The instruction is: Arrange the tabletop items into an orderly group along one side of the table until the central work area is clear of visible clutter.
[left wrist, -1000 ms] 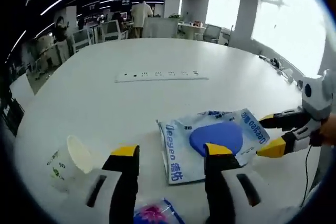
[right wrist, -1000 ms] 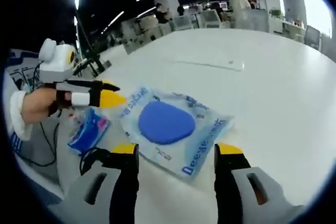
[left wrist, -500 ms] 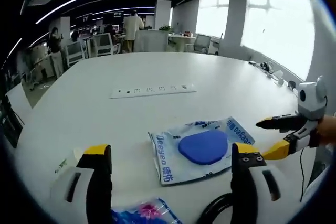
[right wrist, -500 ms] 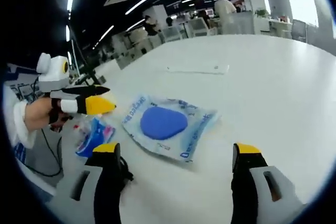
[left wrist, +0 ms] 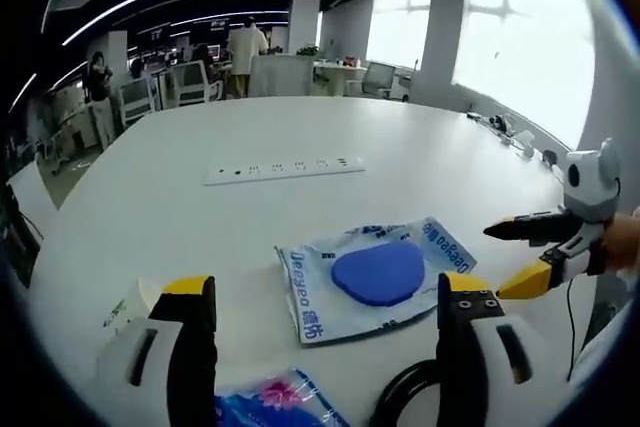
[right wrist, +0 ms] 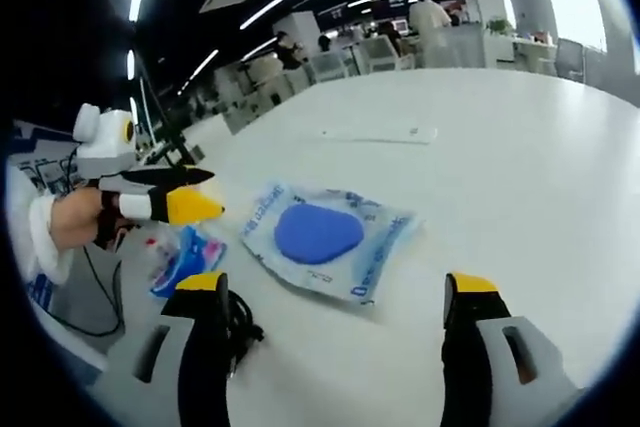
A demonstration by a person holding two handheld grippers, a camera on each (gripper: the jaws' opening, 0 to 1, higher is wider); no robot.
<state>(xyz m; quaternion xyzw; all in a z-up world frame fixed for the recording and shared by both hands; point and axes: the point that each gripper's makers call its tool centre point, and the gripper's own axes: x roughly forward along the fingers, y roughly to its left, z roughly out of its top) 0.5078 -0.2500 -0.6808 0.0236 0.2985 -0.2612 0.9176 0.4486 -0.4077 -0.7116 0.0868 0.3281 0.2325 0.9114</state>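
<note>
The white desk (left wrist: 420,147) is large, smooth and matte, with rounded edges; most of its top is bare, so the work left is, by the look of it, gathering the few loose items near the person. A flat white power strip (left wrist: 284,169) lies alone farther out toward the middle and is not yet grouped with the rest.

The largest item is a glossy, crinkled clear packet (left wrist: 373,277) printed with blue lettering and holding a blue rounded pad; it lies flat on the desk, just ahead of both claws, touched by neither. Near it at the desk edge sits a smaller shiny blue-and-pink wrapper (right wrist: 185,258), then a white paper cup (left wrist: 130,307) (partly hidden behind a jaw), and a black cable (right wrist: 240,332).

The left claw (left wrist: 320,297) is spread wide and empty. The right claw (right wrist: 335,292) is likewise released, holding nothing.
</note>
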